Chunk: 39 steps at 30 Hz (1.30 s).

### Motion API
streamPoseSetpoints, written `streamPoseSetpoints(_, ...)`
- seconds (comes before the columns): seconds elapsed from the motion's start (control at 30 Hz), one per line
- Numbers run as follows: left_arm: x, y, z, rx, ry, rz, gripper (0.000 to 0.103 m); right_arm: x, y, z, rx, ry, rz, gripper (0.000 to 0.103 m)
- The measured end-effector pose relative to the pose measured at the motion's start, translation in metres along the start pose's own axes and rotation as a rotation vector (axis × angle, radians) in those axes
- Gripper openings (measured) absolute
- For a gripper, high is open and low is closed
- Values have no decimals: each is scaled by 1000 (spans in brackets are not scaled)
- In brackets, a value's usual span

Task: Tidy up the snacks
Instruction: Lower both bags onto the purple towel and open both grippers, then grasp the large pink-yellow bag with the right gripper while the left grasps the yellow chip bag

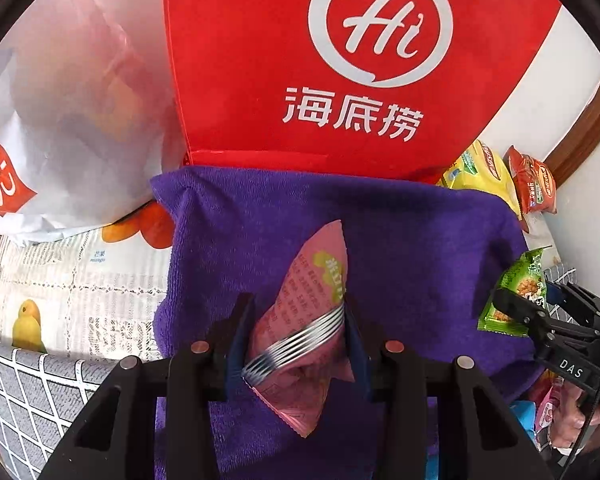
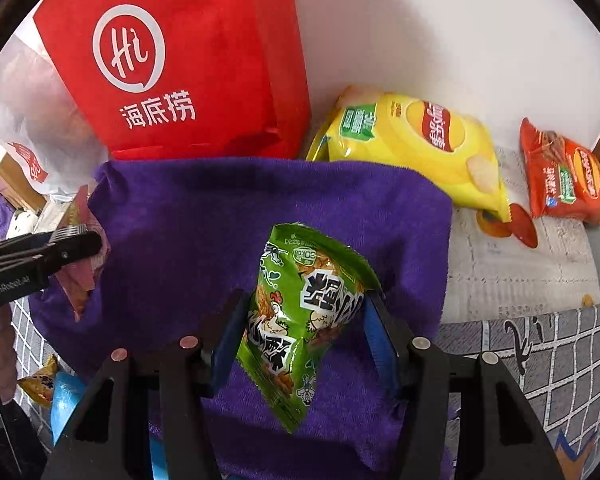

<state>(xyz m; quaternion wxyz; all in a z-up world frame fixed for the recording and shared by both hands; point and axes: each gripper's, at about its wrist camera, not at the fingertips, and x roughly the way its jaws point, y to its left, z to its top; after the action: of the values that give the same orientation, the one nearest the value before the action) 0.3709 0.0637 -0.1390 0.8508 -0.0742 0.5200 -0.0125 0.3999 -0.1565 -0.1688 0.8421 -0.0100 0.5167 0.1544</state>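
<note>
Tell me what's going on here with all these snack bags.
A person is sorting snacks with a handheld gripper in each hand. The left gripper is shut on a pink snack packet, and the right gripper is shut on a green snack packet, both above a purple towel. Behind it stands a red Haidilao bag; a yellow Lay's chip bag and an orange-red chip bag lie to the right.

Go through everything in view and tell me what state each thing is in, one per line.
Left hand-held gripper: shut on pink snack packet, above the purple towel.
Right hand-held gripper: shut on green snack packet.
Purple towel: spread out.
Red bag: standing upright.
Yellow chip bag: sealed, lying down.
Orange chip bag: sealed, lying down.
</note>
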Motion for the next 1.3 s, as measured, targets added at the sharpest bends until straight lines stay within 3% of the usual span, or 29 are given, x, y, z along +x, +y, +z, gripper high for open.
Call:
streamPoseSetpoints(0.2, 7, -2, 0, -8, 8, -18, 43, 3, -2, -1, 6, 23, 16, 58)
streamPoseSetpoints(0.27, 9, -3, 0, -9, 13, -31, 46, 3, -2, -1, 5, 34, 29, 66)
streamPoseSetpoints(0.37, 9, -6, 0, -2, 11, -23, 54, -3, 1, -1, -11, 22, 42, 72)
streamPoseSetpoints(0.43, 8, -10, 0, 10, 4, -29, 67, -11, 1, 0, -16, 0, 39, 77)
streamPoseSetpoints(0.5, 5, -13, 0, 16, -10, -30, 73, -20, -1, 1, -4, -31, 40, 78)
streamPoseSetpoints(0.77, -12, -17, 2, 33, -48, -16, 75, -61, -17, 3, 66, -161, 37, 77)
streamPoseSetpoints(1.03, -44, -24, 0, 80, -125, -25, 75, -110, -40, -21, 85, -257, -112, 76)
streamPoseSetpoints(1.2, -62, -33, -4, 124, -127, -79, 75, -125, -59, -59, 103, -217, -167, 76)
streamPoseSetpoints(1.3, -78, -39, -7, 133, -149, -87, 75, -128, -60, -86, 90, -185, -139, 76)
